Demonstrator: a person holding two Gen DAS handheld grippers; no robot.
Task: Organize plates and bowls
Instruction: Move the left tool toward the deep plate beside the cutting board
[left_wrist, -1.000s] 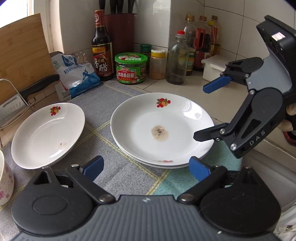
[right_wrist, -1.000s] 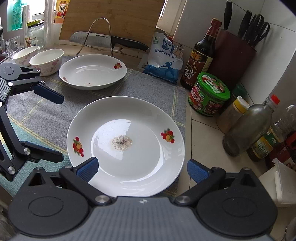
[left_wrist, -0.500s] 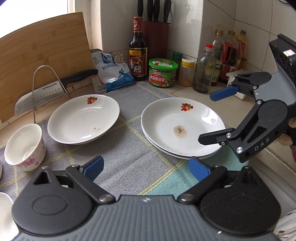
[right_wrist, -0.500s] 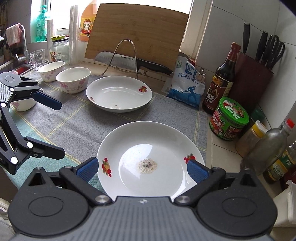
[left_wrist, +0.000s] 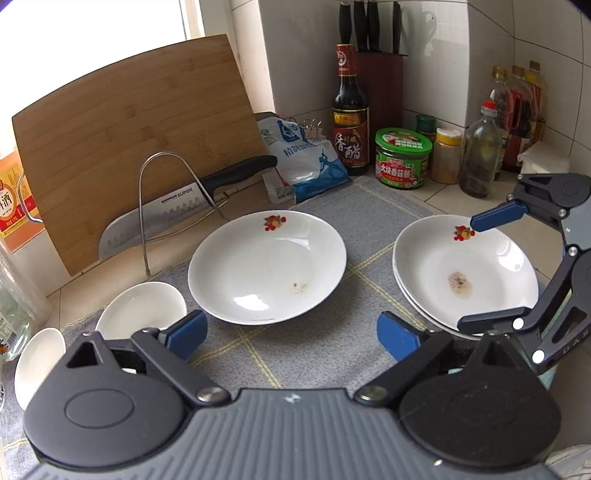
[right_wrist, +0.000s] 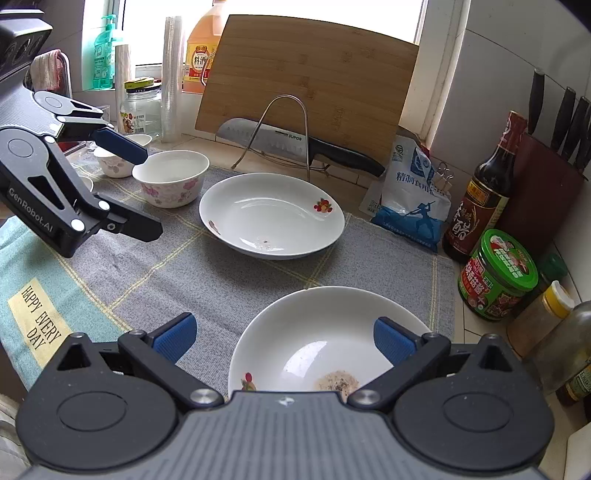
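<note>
**Both tongs open and empty above the desk; plates and bowls lie on the cloth**

The left tongs (left_wrist: 290, 332) stand with jaws wide apart and nothing between the blue pads. They hang above the grey checked cloth (left_wrist: 314, 343), just short of the single plate (left_wrist: 266, 267). The right tongs (right_wrist: 284, 338) are likewise spread wide and grip nothing; their pads sit over the near part of the stacked plates (right_wrist: 325, 332), with no contact visible. In the left wrist view the right tongs come in from the right edge, one pad over the far rim of the stack and one arm over its near rim.

The single plate lies flat near the middle of the cloth, with a red fruit motif on its rim and a small brown smear inside. The stacked plates lie to its right, well apart from it; the top one carries a brownish speckled residue at its centre.

A flowered bowl (right_wrist: 170, 179) stands upright to the left of the single plate. A second bowl (right_wrist: 112, 162) stands beyond it.

Behind the plates a cutting board (left_wrist: 136, 140) leans against the wall, with a knife (left_wrist: 184, 210) in a wire rack before it. A salt bag (left_wrist: 306, 158), a vinegar bottle (left_wrist: 351, 122) and a green-lidded jar (left_wrist: 402, 158) line the back of the desk.
</note>
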